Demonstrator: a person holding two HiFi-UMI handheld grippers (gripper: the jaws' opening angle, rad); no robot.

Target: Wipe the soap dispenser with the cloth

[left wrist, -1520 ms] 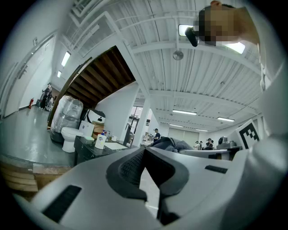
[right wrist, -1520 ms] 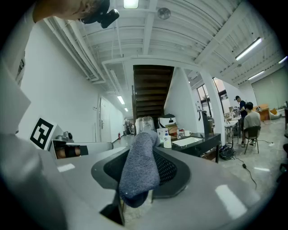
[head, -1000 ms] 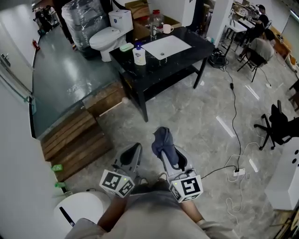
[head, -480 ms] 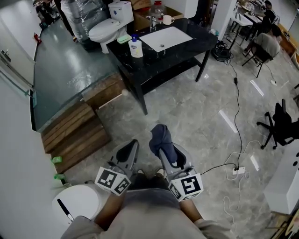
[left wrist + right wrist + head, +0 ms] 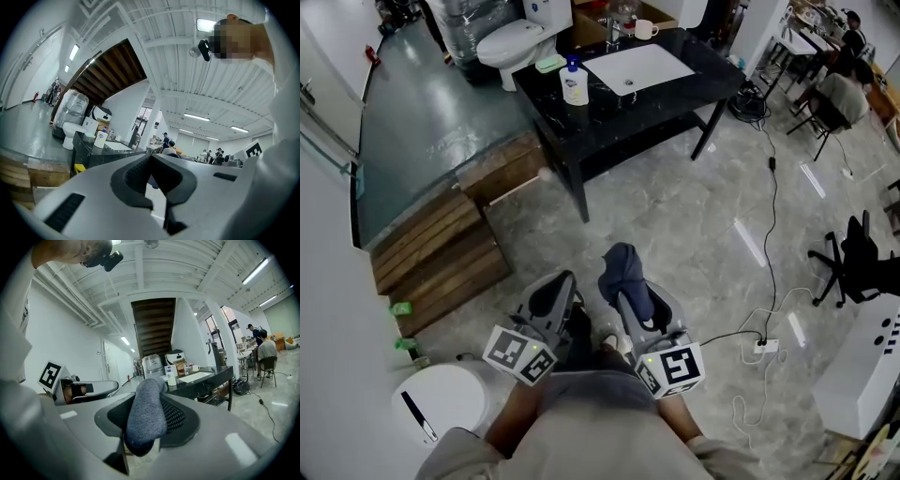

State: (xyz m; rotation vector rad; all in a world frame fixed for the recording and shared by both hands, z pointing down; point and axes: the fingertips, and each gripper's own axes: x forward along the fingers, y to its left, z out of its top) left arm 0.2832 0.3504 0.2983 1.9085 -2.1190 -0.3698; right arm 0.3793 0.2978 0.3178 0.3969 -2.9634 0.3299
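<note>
Pinching the cloth (image 5: 622, 266), right gripper (image 5: 625, 289) is well short of the soap dispenser (image 5: 574, 82) at twelve o'clock on the table (image 5: 686, 86), left gripper (image 5: 560, 284) jaws pressed together, so hold that pinch firm.

Open-plan lab or workshop hall is being shown. Mock bathroom is being staged at top centre: toilet (image 5: 511, 42), black counter (image 5: 712, 80) with inset sink (image 5: 639, 67) and soap dispenser (image 5: 574, 84). Seated people (image 5: 836, 94) are being seen at desks upper right, office chair (image 5: 853, 258) at right edge, power strip (image 5: 760, 346) on stone floor lower right.
</note>
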